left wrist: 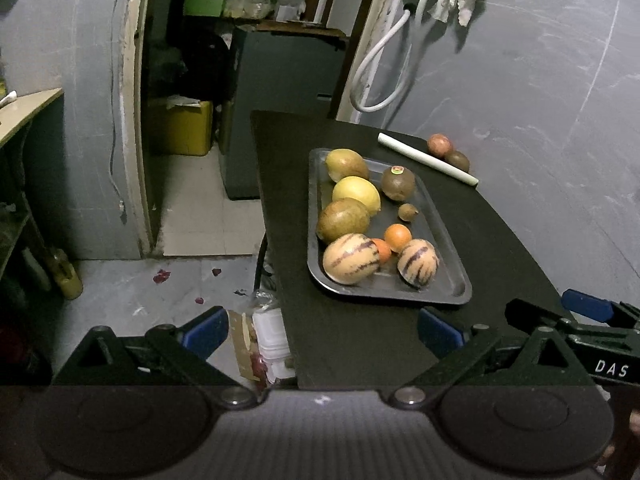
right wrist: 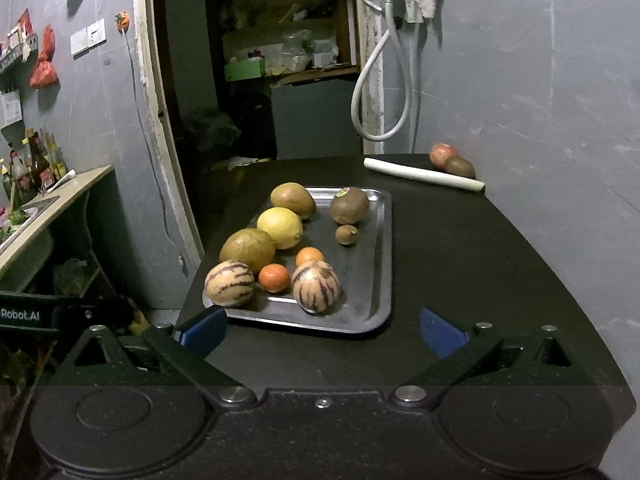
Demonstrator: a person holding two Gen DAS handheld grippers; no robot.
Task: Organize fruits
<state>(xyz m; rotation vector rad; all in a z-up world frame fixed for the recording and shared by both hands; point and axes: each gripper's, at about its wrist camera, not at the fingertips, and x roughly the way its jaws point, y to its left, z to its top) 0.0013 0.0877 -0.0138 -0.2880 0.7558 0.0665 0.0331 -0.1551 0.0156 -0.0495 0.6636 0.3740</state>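
A dark metal tray (left wrist: 454,288) (right wrist: 376,280) on the black table (left wrist: 360,340) (right wrist: 460,260) holds several fruits: two striped melons (left wrist: 351,259) (right wrist: 316,286), two small oranges (left wrist: 397,237) (right wrist: 274,277), a yellow lemon (left wrist: 357,195) (right wrist: 280,227), brownish-green fruits and a kiwi with a sticker (left wrist: 397,182) (right wrist: 349,205). Two more fruits, a reddish one (left wrist: 439,145) (right wrist: 442,155) and a brown one (left wrist: 457,160) (right wrist: 459,167), lie at the table's far right. My left gripper (left wrist: 322,330) is open and empty, in front of the tray. My right gripper (right wrist: 322,330) is open and empty, near the tray's front edge.
A white stick-like vegetable (left wrist: 427,159) (right wrist: 424,175) lies in front of the two loose fruits. A grey wall stands behind and right. An open doorway with a cabinet (left wrist: 280,112) lies beyond the table's left edge. A counter with bottles (right wrist: 36,168) is far left.
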